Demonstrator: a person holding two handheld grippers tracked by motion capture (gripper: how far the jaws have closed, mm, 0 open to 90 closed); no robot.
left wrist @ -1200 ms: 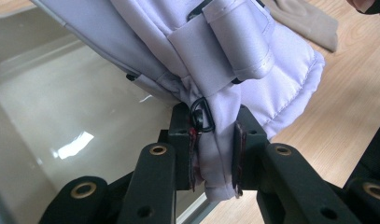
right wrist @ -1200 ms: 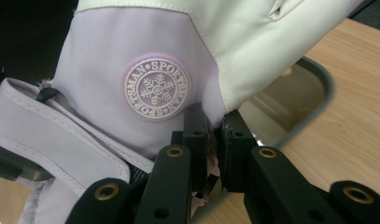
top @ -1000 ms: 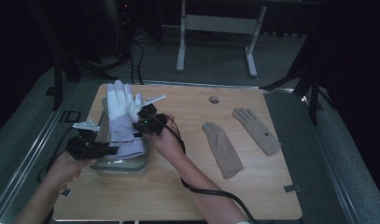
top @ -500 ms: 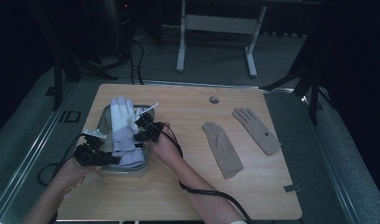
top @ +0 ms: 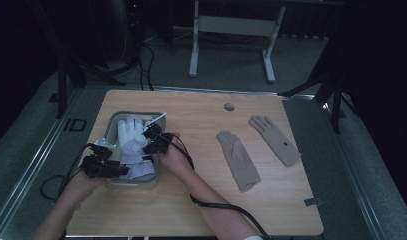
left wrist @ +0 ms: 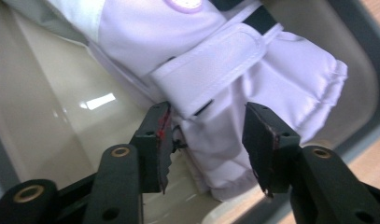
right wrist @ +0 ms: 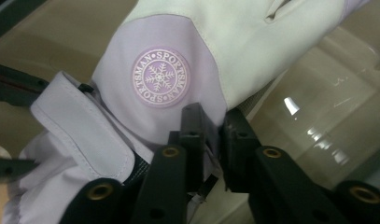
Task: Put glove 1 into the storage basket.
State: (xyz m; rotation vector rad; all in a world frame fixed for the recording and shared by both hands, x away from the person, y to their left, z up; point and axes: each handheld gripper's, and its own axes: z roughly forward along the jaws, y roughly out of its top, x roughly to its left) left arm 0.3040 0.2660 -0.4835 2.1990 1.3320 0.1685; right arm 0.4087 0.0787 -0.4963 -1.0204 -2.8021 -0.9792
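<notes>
Your left gripper (left wrist: 206,140) stands with jaws apart, straddling the cuff of the white ski glove (top: 132,145), which lies in the grey bin (top: 111,122) at the table's left. Your right gripper (right wrist: 211,135) pinches the glove's edge below the round badge (right wrist: 160,77). Judged padded, light, limp and slick-faced: take hold at the stitched cuff or strap (left wrist: 211,70). Two tan gloves (top: 238,160) lie well apart, rightward.
</notes>
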